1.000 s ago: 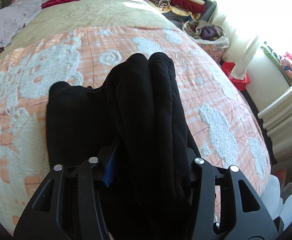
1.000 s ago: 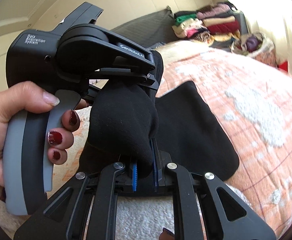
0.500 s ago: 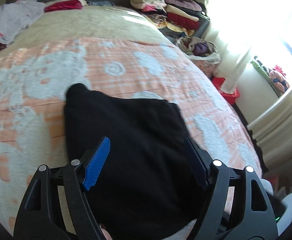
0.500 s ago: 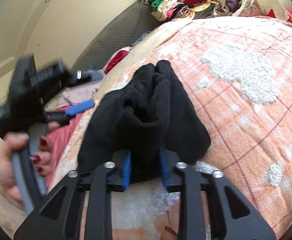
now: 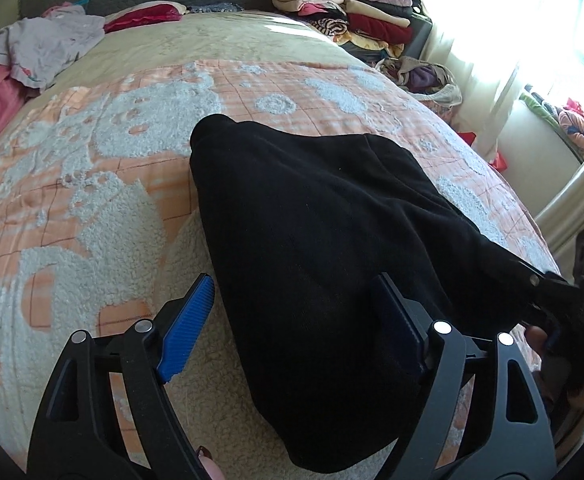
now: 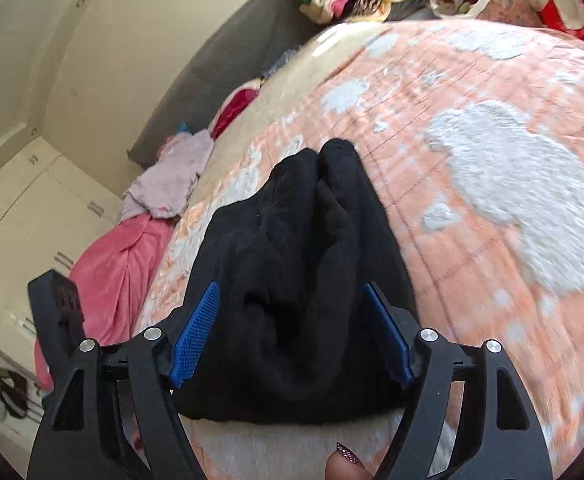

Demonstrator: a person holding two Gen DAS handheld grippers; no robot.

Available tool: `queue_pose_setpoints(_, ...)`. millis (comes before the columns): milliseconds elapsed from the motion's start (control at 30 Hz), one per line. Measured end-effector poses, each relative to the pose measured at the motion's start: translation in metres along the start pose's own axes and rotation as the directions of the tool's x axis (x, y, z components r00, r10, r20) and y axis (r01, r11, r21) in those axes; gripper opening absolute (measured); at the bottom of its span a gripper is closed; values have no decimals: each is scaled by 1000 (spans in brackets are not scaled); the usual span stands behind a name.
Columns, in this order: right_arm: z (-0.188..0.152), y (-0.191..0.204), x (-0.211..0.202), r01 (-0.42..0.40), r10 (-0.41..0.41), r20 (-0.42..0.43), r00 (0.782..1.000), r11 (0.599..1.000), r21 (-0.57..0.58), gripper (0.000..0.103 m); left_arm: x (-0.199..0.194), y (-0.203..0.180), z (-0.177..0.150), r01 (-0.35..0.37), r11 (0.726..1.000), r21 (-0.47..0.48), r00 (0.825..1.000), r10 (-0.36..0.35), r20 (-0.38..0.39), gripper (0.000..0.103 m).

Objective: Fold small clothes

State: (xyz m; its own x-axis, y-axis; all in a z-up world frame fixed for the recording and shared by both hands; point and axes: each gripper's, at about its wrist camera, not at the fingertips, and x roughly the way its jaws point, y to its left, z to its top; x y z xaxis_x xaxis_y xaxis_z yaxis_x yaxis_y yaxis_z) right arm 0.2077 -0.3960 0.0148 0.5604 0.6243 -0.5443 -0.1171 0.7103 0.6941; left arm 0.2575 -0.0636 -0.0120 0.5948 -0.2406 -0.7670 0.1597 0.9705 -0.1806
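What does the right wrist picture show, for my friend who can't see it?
A folded black garment lies on an orange and white blanket, between the opening jaws of the right gripper, which do not press it. Pink and lilac clothes lie further back.

Home bedroom: bed with orange blanket (image 5: pixel 92 168), folded clothes stack (image 5: pixel 347 12), built-in wardrobes (image 6: pixel 20 208).

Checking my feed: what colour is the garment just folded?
Black, plain; clearest in the left wrist view.

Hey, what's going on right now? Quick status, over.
Left gripper, right gripper: jaws opening, gripping nothing. Folded black fleece garment lies on peach-and-white blanket. Nothing in the way.
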Motion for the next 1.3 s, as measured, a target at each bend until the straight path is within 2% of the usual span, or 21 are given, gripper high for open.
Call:
queue_pose_setpoints(33, 2, 2, 4, 11, -11, -7, 1000, 1000, -9, 72, 0, 0, 0, 2, 1000, -1, 1000, -2, 0, 74)
queue_pose_setpoints(100, 4, 2, 10, 36, -36, -5, 999, 999, -25, 65, 0, 1, 1, 4, 1000, -4, 1000, -4, -4, 74)
queue_pose_setpoints(133, 5, 2, 13, 32, -33, -8, 999, 999, -27, 54, -1, 1, 2, 8, 1000, -4, 1000, -8, -4, 74)
queue_pose_setpoints(167, 6, 2, 16, 26, -26, -8, 1000, 999, -30, 47, -1, 1, 1, 11, 1000, -1, 1000, -11, -5, 74)
queue_pose_setpoints(200, 9, 4, 18, 22, -22, -11, 1000, 999, -42, 32, 0, 0, 1, 11, 1000, 1, 1000, -11, -8, 74)
queue_pose_setpoints(233, 10, 8, 18, 22, -23, -15, 1000, 997, -69, 26, 0, 0, 1, 10, 1000, 3, 1000, -10, -8, 74)
queue_pose_setpoints(400, 19, 37, -2, 43, -33, 48, 998, 970, -238, 21, -3, -4, 2, 33, 999, 1, 999, -33, -10, 74)
queue_pose_setpoints(500, 17, 36, -6, 120, -97, 91, 991, 947, -299, 21, -5, -7, 0, 65, 998, -1, 998, -65, -15, 76)
queue_pose_setpoints(600, 8, 13, 16, 196, -195, 33, 980, 935, -296, 25, 4, -12, -7, 51, 998, 21, 998, -50, -42, 77)
queue_pose_setpoints(633, 5, 7, 18, 210, -210, 33, 977, 935, -285, 34, 7, -12, -10, 57, 998, 14, 997, -56, -46, 78)
queue_pose_setpoints(667, 2, -2, 17, 212, -208, 43, 977, 943, -255, 38, 10, -11, -11, 64, 998, 3, 997, -63, -51, 79)
queue_pose_setpoints(767, -3, -11, 10, 193, -185, 58, 981, 960, -202, 41, 11, -8, -15, 75, 997, -12, 996, -75, -48, 80)
queue_pose_setpoints(833, -7, -7, 8, 222, -209, 84, 974, 952, -209, 42, 10, -8, -15, 73, 997, -9, 996, -74, -45, 80)
queue_pose_setpoints(900, -10, -1, 4, 272, -251, 116, 961, 936, -223, 48, 8, -8, -16, 69, 998, -8, 997, -69, -43, 80)
queue_pose_setpoints(933, -12, 3, 2, 303, -279, 133, 951, 926, -226, 57, 7, -9, -16, 67, 998, -7, 997, -67, -42, 80)
queue_pose_setpoints(967, -13, 4, 0, 321, -295, 141, 945, 919, -230, 60, 7, -8, -16, 65, 998, -5, 997, -65, -39, 80)
queue_pose_setpoints(1200, -13, 12, -16, 341, -313, 144, 939, 907, -248, 65, -3, -11, -16, 54, 999, 8, 998, -54, -24, 80)
queue_pose_setpoints(1267, -13, 19, -23, 355, -322, 161, 933, 898, -261, 78, -7, -11, -15, 56, 998, 4, 998, -56, -18, 80)
queue_pose_setpoints(1300, -14, 22, -28, 359, -322, 172, 931, 894, -267, 80, -9, -11, -15, 59, 998, 2, 998, -59, -15, 80)
